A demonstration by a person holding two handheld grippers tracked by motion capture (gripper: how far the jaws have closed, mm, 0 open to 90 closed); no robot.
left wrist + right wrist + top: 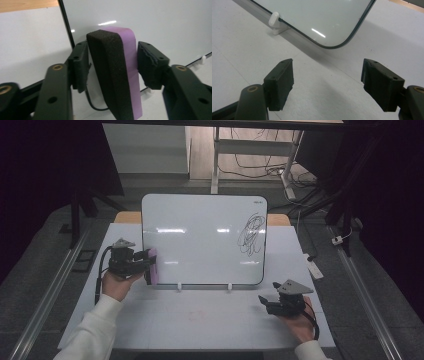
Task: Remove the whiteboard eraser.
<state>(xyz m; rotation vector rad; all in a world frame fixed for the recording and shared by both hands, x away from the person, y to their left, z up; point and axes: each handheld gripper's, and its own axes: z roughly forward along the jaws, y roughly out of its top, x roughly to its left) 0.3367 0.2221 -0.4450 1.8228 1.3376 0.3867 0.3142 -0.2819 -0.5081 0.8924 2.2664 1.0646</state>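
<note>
Evidently a wiping step, judged from the layout: left tool (146, 260) clamped on the purple eraser (117, 75), dark felt side turned toward the whiteboard (200, 240), at the board's lower left edge. Black scribble (251, 235) well apart, on the right half of the board. Board standing upright on white clips (275, 22) on the white surface (200, 320). Right tool (327, 85) with jaws wide, holding nothing, low near the board's lower right corner. Next, probably: press felt flat on the board, then travel across to the scribble; perhaps steady the board.
</note>
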